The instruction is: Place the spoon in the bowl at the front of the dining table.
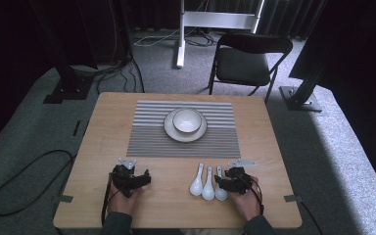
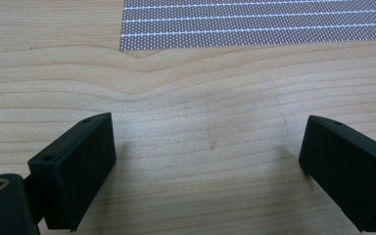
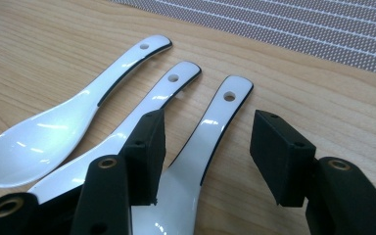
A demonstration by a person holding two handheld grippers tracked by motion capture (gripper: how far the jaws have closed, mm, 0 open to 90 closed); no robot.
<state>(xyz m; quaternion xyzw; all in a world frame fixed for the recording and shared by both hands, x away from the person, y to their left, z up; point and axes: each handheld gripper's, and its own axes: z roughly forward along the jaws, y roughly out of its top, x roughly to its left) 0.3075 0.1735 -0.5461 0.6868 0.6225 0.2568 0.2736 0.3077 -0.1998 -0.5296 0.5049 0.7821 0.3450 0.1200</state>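
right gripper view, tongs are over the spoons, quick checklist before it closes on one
1. Right tongs open: ok.
2. Nearest spoon handle between the jaws: ok.
3. Middle spoon free of the jaws: not ok, one jaw overlaps its handle.
4. Far spoon out of the way: ok.
5. Bowl on its plate, ready: ok.
6. Left tongs open over bare table: ok.

- My left gripper (image 1: 136,179) sits low at the near left of the table, jaws spread wide with nothing between them.
- My right gripper (image 1: 223,181) sits low at the near right, jaws parted.
- My hands grip both from behind, forearms coming in from the near edge.
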